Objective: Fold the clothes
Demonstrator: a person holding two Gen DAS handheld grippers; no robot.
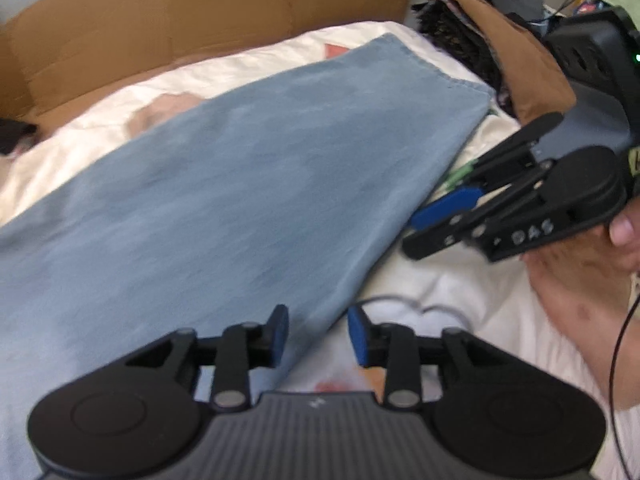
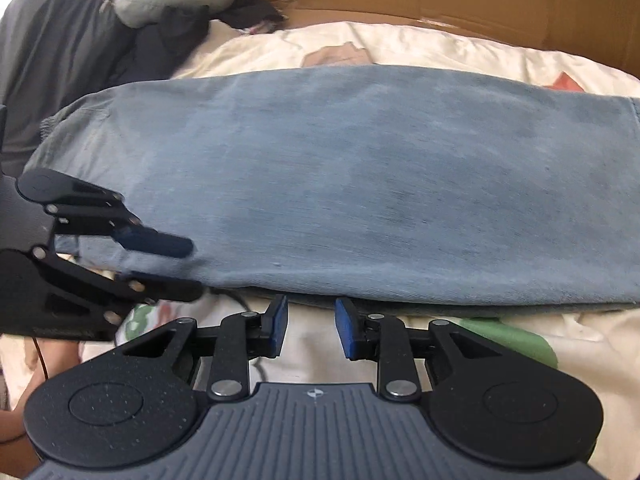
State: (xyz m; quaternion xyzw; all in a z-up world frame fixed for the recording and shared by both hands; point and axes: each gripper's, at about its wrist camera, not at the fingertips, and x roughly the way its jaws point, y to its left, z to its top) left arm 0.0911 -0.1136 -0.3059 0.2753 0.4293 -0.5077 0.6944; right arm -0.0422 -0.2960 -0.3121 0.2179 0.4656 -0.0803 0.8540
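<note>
The left hand-held gripper sits low at the near edge of a bed, its 2 blue-padded fingers spread wide, with the near edge of a blue denim garment running into the gap between them. From the other view one pad lies on top of the denim and the other under it, not pressed together. The right hand-held gripper hovers further right along the same near edge, fingers also parted, holding nothing, tips just short of the cloth. A hand grips its handle.

The denim lies long and flat across the white bedspread, running left to right, and it appears doubled lengthwise, since a second layer shows along the near edge. Whether more folding is meant, I cannot tell.

Risks, as I judge them: if either gripper closes here, it could catch only the top layer, so the lower one drags and the fold skews. It could also pinch the soft bedspread together with the denim and lift both. A thin dark cable lies on the bedspread just at the denim's near edge, between the 2 grippers, and could snag.

Around it: a cardboard panel stands along the far side. A heap of brown and dark clothes crowds the right end of the bed, and dark grey bedding or clothes crowds the left end, leaving little room at either end.
</note>
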